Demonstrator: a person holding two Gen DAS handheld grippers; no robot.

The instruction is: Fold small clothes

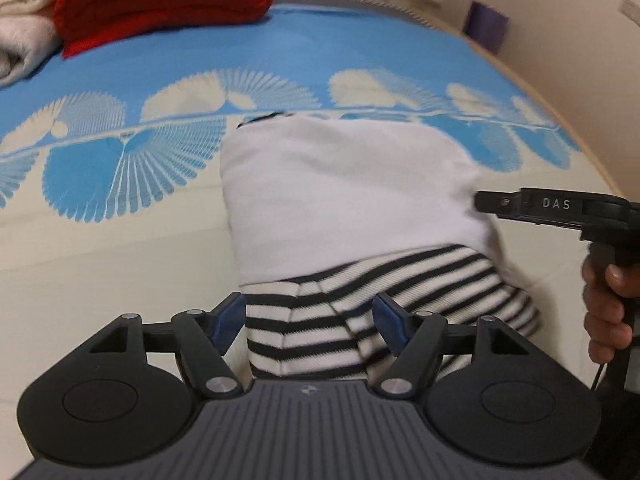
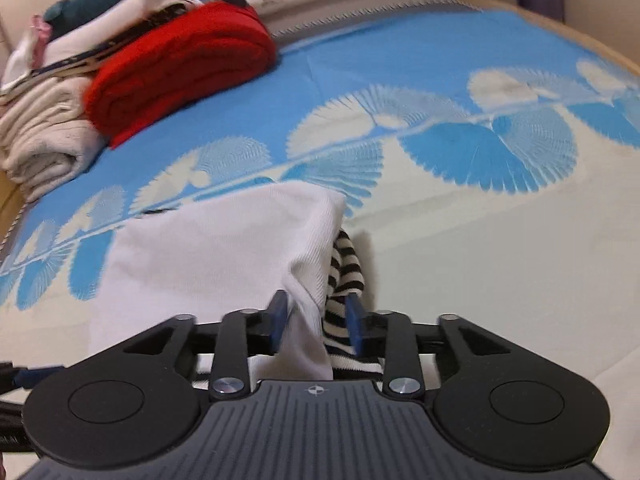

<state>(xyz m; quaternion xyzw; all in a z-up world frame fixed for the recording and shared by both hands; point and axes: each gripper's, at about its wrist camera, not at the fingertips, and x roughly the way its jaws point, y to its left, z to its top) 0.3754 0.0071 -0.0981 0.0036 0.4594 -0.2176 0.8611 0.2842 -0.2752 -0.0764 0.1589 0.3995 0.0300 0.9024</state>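
A small garment, white with a black-and-white striped part, lies folded on the bed. In the left wrist view my left gripper stands open, its blue pads wide on either side of the striped edge, not pressing it. The right gripper comes in from the right at the white cloth's edge, with a hand on its handle. In the right wrist view my right gripper is open. The white fold and a striped bit hang loosely between its pads.
The bed cover is blue and cream with fan patterns. At the far left sits a stack of folded clothes: a red knit, cream pieces and dark ones on top. A wall runs along the right.
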